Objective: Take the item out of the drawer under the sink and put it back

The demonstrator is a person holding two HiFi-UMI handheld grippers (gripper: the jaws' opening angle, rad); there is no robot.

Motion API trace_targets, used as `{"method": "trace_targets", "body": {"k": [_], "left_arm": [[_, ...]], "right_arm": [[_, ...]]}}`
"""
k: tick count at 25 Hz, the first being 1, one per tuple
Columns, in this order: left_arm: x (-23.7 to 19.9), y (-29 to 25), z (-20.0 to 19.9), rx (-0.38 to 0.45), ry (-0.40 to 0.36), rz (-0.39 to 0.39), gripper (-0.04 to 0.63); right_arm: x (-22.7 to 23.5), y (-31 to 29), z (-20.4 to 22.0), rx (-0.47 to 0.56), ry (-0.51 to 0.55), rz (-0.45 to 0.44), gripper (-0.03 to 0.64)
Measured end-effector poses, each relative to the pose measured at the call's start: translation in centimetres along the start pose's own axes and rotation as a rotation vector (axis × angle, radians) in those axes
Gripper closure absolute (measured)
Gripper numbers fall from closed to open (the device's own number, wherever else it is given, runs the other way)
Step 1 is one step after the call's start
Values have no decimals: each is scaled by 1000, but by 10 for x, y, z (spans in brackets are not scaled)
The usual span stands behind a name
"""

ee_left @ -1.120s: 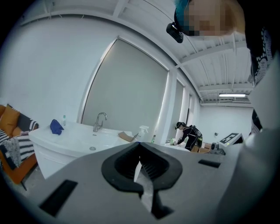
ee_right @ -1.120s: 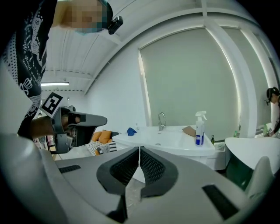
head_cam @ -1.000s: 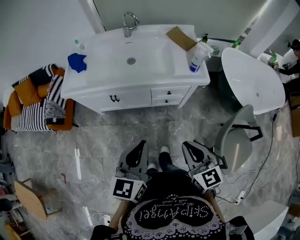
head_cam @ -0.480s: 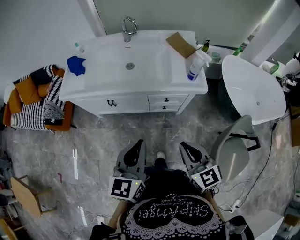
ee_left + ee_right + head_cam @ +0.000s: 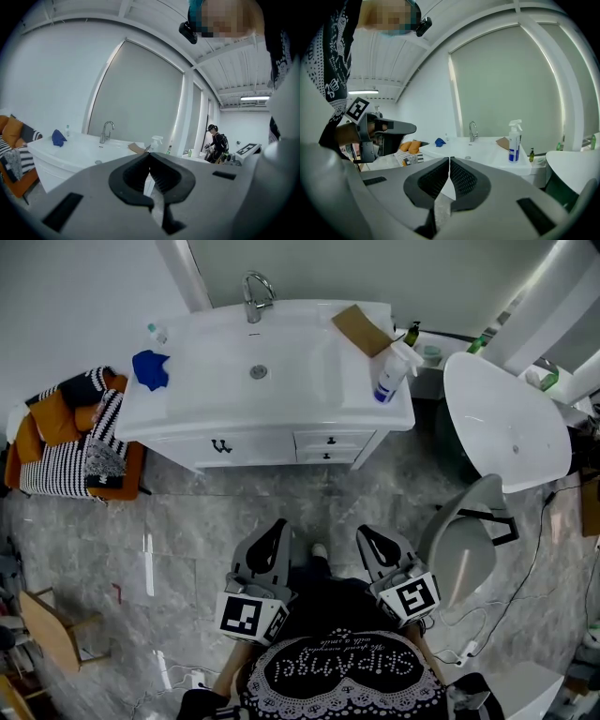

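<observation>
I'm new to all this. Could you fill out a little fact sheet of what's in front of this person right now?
Place: white sink cabinet, tap at the back
On the counter: blue cloth, spray bottle, cardboard piece
Drawers: shut
Left hand-held gripper: shut, empty, short of the cabinet
Right hand-held gripper: shut, empty

Both grippers sit close in front of the torso, side by side and a little apart, pointing forward and slightly downward. The left gripper [image 5: 278, 527] has its fingers [image 5: 165, 174] closed tip to tip with nothing between them. The right gripper [image 5: 365, 532] matches, its fingers [image 5: 461, 180] meeting at the tips. The left hand [image 5: 343, 134] appears to wrap that gripper's handle.
</observation>
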State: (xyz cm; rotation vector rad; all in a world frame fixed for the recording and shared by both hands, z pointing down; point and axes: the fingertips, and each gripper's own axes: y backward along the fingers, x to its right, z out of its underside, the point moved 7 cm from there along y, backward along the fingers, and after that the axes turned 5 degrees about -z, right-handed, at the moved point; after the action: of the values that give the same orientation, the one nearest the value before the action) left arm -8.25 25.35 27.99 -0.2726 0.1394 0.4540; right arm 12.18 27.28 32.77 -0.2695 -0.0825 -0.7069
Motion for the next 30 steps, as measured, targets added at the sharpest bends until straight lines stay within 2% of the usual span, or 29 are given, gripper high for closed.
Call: {"method": "trace_targets", "body": {"k": [8, 19, 30], "left_arm": [[-15, -19, -6, -5, 5, 59, 591], [-77, -59, -44, -8, -32, 106, 591], [-115, -91, -59, 2, -58, 159, 591]], "right_arm": [[5, -17, -4, 2, -22, 51, 597], [5, -78, -34, 28, -37, 117, 597], [13, -116, -36, 10, -51, 174, 597]]}}
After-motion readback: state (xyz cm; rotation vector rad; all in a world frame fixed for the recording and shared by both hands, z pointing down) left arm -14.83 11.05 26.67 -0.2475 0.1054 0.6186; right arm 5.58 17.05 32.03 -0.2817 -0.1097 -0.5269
